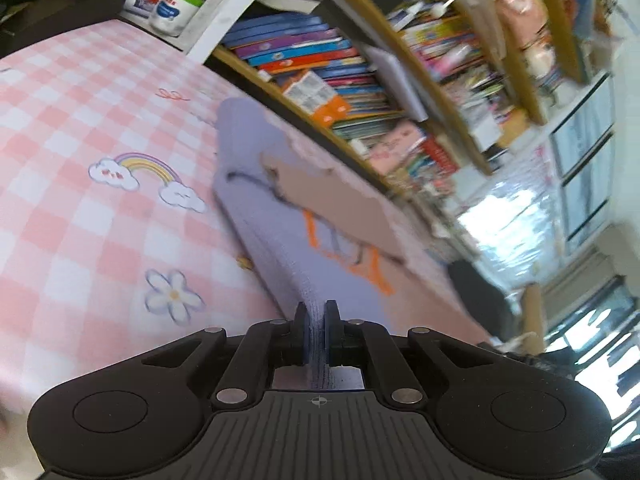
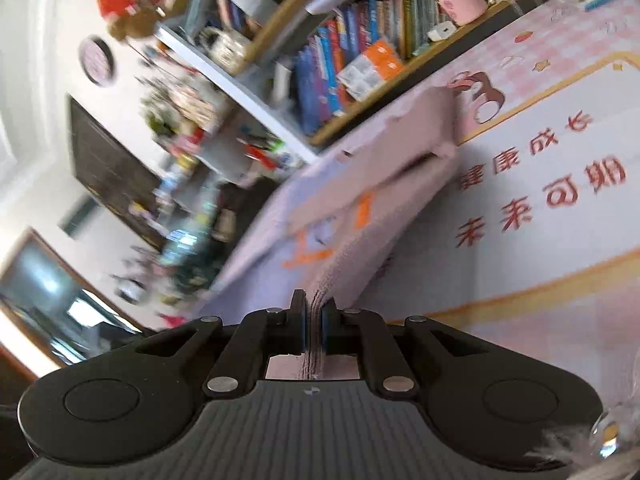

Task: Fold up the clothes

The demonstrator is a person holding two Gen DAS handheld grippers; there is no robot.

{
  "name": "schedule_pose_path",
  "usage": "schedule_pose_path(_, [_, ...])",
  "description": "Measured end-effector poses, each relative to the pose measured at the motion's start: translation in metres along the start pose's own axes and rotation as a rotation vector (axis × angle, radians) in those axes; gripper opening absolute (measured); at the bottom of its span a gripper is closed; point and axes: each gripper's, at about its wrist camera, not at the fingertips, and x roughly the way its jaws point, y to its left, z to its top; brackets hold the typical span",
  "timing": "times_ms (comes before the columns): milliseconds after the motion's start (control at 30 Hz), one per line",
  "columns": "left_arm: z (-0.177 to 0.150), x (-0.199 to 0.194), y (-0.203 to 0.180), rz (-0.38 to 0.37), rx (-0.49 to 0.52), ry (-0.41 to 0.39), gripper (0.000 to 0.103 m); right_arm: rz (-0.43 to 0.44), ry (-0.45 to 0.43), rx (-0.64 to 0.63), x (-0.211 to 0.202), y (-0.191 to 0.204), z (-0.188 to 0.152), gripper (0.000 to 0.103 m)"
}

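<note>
Here the left gripper (image 1: 316, 312) has its two fingers squeezed tight on an edge of the light purple garment (image 1: 256, 200), and the cloth is pinched flat between the blue pads (image 1: 330, 320). From the fingers the garment stretches away ahead, lifted up off the pink checked tablecloth (image 1: 80, 128). It has orange and dark marks printed on it, and a tan piece (image 1: 340, 208) lies across it a little way ahead of the fingers; I cannot tell if that is part of the garment. To the left of the fingers the tablecloth shows a flower (image 1: 174, 295), and farther off a rainbow with clouds (image 1: 144, 178). Far ahead and to the right stand bookshelves (image 1: 320, 64) full of books. The right gripper (image 2: 314, 308) is pinched shut on another edge of the same garment (image 2: 360, 208), which rises from its fingers and runs away ahead. To the right of these fingers lies a white mat with red writing (image 2: 540, 200) and a small cartoon animal (image 2: 482, 94). Ahead and to the left are more bookshelves (image 2: 352, 60), blurry in this view.
</note>
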Motion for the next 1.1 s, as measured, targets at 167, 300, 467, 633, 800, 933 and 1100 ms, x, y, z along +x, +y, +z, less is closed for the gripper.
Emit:
schedule_pose_path(167, [0.014, -0.019, -0.013, -0.179, -0.042, -0.130, 0.005, 0.162, -0.160, -0.032, -0.027, 0.017, 0.011, 0.007])
schedule_pose_path(300, [0.035, -0.017, -0.021, -0.312, -0.061, -0.224, 0.006, 0.222, -0.260, -0.052, -0.023, 0.024, 0.036, 0.007])
schedule_pose_path(467, [0.071, 0.014, -0.005, -0.307, -0.115, -0.285, 0.006, 0.153, -0.341, -0.001, 0.004, 0.014, 0.075, 0.007])
schedule_pose_path(633, [0.094, 0.052, 0.025, -0.237, -0.218, -0.295, 0.006, 0.067, -0.341, 0.150, 0.045, -0.028, 0.109, 0.007])
schedule_pose_path(800, [0.097, 0.078, 0.054, -0.171, -0.294, -0.257, 0.006, -0.017, -0.295, 0.266, 0.081, -0.064, 0.116, 0.007])
schedule_pose_path(933, [0.098, 0.082, 0.069, -0.119, -0.306, -0.240, 0.019, -0.052, -0.290, 0.349, 0.098, -0.086, 0.115, 0.014])
schedule_pose_path(1100, [0.095, 0.062, 0.072, -0.011, -0.264, -0.308, 0.052, -0.087, -0.317, 0.351, 0.093, -0.092, 0.112, 0.033])
